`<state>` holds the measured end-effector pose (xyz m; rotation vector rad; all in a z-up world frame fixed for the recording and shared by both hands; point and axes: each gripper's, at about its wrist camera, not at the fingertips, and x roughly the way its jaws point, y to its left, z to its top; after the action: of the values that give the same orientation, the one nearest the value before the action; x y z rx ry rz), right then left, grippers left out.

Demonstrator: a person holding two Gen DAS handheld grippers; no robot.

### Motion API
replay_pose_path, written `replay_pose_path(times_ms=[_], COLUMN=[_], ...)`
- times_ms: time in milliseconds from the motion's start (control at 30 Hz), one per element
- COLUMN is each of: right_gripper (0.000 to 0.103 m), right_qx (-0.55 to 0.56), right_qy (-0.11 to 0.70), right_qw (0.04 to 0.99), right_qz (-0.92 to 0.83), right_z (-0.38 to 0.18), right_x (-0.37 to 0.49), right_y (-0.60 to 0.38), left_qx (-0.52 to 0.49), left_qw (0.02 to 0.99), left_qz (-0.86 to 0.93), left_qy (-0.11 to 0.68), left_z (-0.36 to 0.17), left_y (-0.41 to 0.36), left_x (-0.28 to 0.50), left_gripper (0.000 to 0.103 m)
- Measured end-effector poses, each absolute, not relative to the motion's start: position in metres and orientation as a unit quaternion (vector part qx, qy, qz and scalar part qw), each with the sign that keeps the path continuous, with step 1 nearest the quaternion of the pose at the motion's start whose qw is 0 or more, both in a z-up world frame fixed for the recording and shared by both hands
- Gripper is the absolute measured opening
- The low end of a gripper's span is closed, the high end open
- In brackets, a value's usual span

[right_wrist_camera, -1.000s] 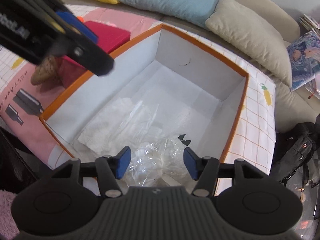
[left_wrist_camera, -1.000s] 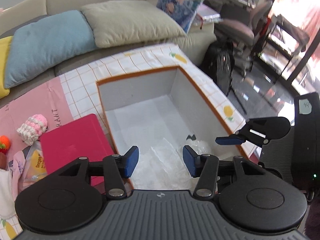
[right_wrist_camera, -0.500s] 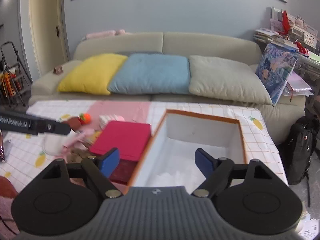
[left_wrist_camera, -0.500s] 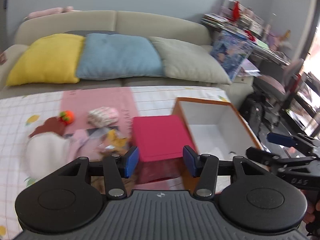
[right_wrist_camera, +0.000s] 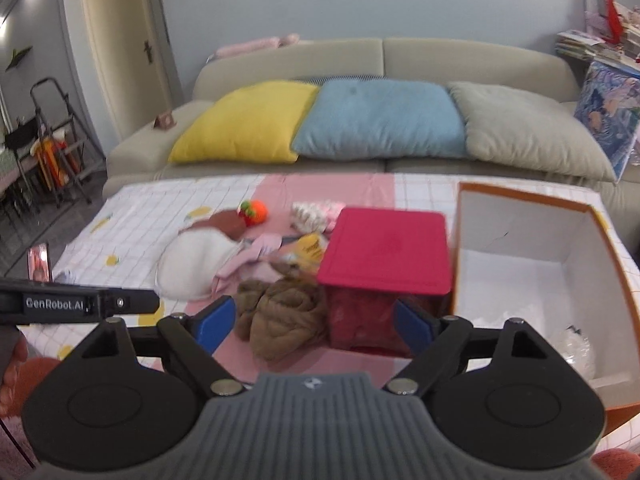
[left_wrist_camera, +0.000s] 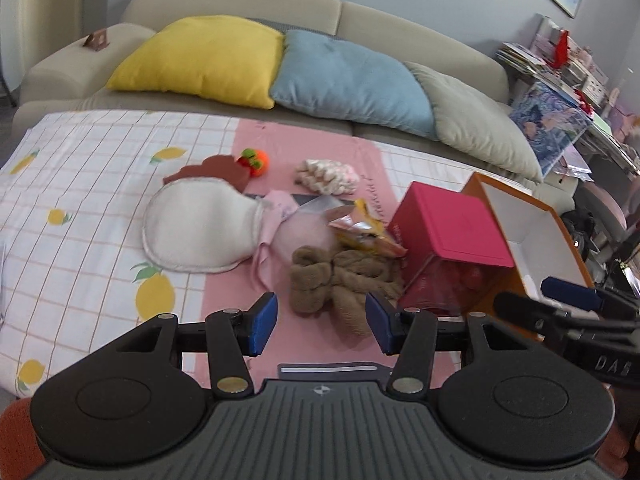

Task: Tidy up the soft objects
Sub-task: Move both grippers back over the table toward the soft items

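left gripper (left_wrist_camera: 321,323) jaws spread, empty | right gripper (right_wrist_camera: 310,323) jaws just opened wide, empty | risk: brown cloth (left_wrist_camera: 344,276) touching red box (left_wrist_camera: 452,240); grab may drag it off desk edge

Table (left_wrist_camera: 80,184) stands before sofa (left_wrist_camera: 240,0); three cushions (left_wrist_camera: 352,76) in row on sofa seat. Open box (right_wrist_camera: 540,256) at table's right edge; lidded container (right_wrist_camera: 384,248) just left of it, touching. Crumpled cloth (right_wrist_camera: 284,316) near front edge, left of container. Round pad (left_wrist_camera: 196,232) further left. Plush fruit (left_wrist_camera: 254,160) and knitted item (left_wrist_camera: 328,176) toward rear edge.
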<state>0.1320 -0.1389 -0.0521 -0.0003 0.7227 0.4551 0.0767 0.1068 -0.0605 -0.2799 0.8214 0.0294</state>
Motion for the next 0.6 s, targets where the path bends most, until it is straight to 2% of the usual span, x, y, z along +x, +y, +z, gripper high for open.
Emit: replay_pose_path(times_ms=[333,600], right_gripper=[0.085,0.084], right_qx=[-0.083,-0.084], right_qy=[0.397,0.436], right_qw=[0.883,0.867], right_qz=[0.234,0.226], right_z=[-0.093,-0.12], right_x=[0.156,0.184], right_y=[-0.085,-0.06], left_qx=[-0.101,0.056], left_qw=[0.903,0.896], left_qz=[0.047,0.023], left_qy=[0.415,0.44], left_z=[-0.086,-0.124], left_y=[0.144,0.152], left_x=[0.098,0.143], left_gripper=[0.06,0.06])
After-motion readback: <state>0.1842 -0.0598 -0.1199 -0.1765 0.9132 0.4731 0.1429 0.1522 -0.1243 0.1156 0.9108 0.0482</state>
